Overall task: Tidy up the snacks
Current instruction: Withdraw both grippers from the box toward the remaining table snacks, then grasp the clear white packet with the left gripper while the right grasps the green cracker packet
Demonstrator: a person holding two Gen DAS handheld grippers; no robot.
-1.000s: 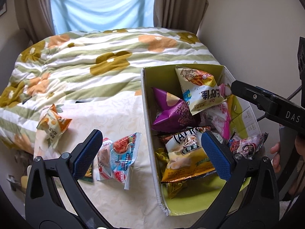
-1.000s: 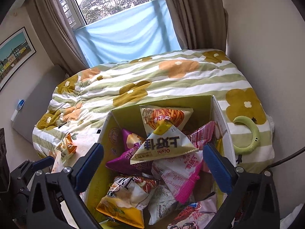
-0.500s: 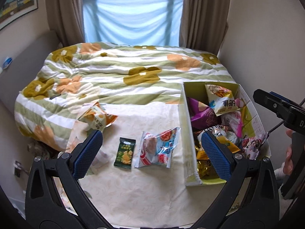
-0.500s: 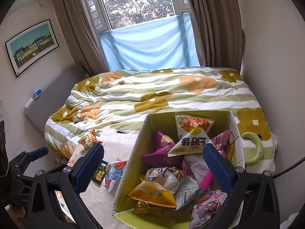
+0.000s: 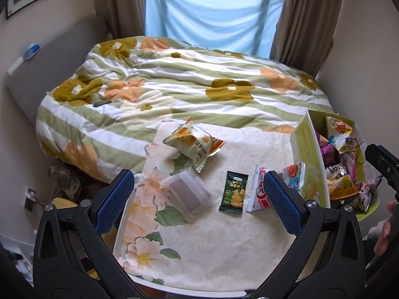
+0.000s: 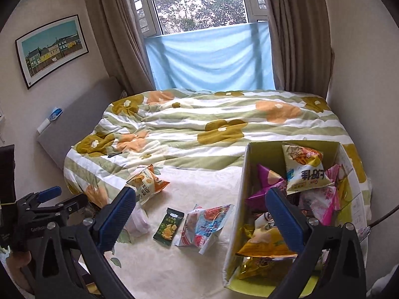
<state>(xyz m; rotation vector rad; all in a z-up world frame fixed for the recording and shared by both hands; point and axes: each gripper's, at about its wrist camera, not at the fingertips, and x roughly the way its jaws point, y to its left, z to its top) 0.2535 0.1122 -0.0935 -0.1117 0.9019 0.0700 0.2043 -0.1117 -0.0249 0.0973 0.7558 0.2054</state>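
So both grippers are spread wide with nothing in them: the left gripper (image 5: 199, 201) hangs over the cream tablecloth (image 5: 224, 249), with the clear tub (image 5: 187, 194) and dark green packet (image 5: 233, 192) lying between its blue pads. The right gripper (image 6: 202, 219) frames the green packet (image 6: 168, 226) and red-blue bag (image 6: 204, 224), box of snacks (image 6: 239, 199) to the right. Farther out sits the orange bag (image 5: 194, 144).
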